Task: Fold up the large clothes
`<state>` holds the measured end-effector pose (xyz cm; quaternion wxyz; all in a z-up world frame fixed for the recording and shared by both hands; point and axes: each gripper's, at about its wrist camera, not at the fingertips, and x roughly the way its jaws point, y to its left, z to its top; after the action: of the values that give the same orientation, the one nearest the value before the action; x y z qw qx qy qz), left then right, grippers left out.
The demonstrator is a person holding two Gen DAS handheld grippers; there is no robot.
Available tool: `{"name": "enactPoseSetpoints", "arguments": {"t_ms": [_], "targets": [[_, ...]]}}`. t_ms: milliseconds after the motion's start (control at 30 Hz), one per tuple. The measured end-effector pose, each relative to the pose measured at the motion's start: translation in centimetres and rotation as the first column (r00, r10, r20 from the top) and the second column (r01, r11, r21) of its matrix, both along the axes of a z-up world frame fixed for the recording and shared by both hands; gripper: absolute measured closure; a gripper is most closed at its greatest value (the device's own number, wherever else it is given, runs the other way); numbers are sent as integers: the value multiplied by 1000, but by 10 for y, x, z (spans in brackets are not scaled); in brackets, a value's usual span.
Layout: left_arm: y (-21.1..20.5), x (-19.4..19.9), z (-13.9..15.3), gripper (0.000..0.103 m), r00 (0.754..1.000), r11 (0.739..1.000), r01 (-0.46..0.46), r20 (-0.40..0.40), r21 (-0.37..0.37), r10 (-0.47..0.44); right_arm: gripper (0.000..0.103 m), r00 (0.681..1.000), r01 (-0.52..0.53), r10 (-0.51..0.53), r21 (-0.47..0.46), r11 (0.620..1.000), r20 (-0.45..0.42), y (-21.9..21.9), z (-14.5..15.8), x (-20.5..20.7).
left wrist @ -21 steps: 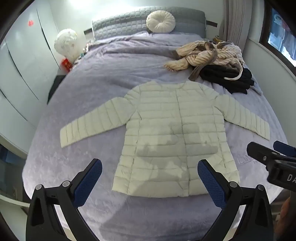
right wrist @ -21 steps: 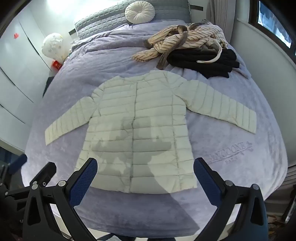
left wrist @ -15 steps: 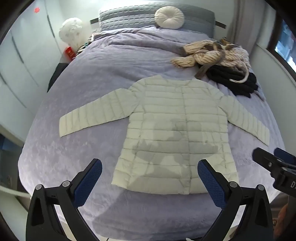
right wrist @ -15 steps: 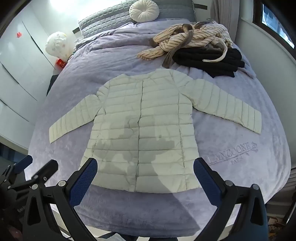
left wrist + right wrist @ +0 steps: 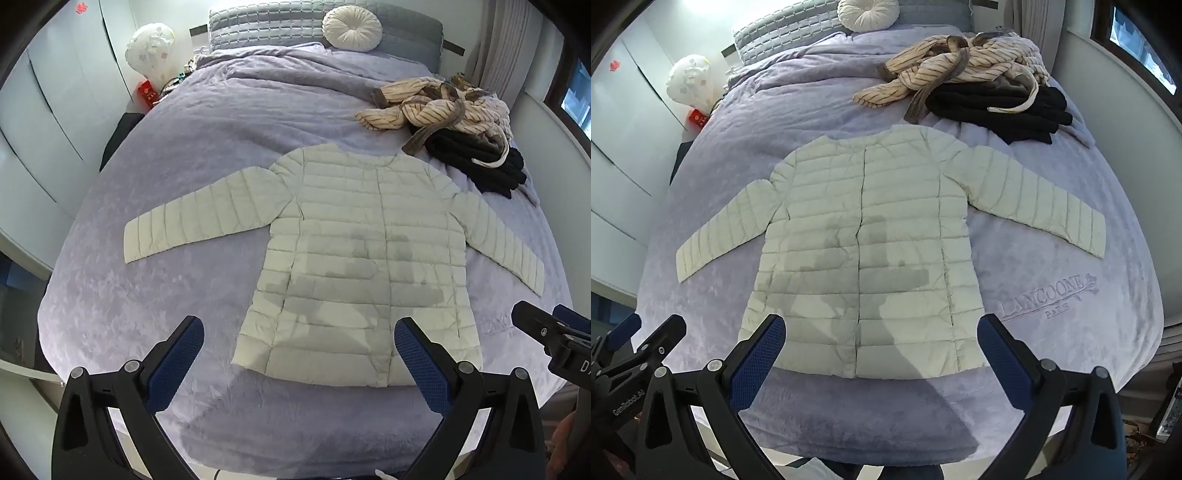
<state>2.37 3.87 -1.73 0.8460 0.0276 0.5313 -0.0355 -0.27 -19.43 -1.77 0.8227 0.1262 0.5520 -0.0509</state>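
A pale cream quilted jacket (image 5: 362,258) (image 5: 864,251) lies flat and face up on the bed, both sleeves spread out to the sides, hem toward me. My left gripper (image 5: 299,354) hovers above the hem's left corner, jaws wide open with nothing between them. My right gripper (image 5: 881,350) hangs over the middle of the hem, also wide open and empty. Each gripper shows at the edge of the other's view. Shadows of both grippers fall on the jacket's lower half.
The jacket rests on a lavender blanket (image 5: 207,155) (image 5: 1052,302) covering the bed. A pile of striped and black clothes (image 5: 454,125) (image 5: 975,81) sits at the far right. A round cushion (image 5: 351,27) leans on the grey headboard. White wardrobes (image 5: 55,122) line the left.
Both grippers have risen and drawn back a little, so the jacket sits slightly farther off and more of the bed shows. Jaws stay wide open.
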Motion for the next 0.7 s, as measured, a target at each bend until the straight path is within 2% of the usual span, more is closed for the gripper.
{"name": "enactPoseSetpoints", "arguments": {"t_ms": [700], "targets": [[1,5,-4,0,1000,1000,-5,-13,26,5,0,999,-9,8,-8,1000,-32,6,-9,7]]}}
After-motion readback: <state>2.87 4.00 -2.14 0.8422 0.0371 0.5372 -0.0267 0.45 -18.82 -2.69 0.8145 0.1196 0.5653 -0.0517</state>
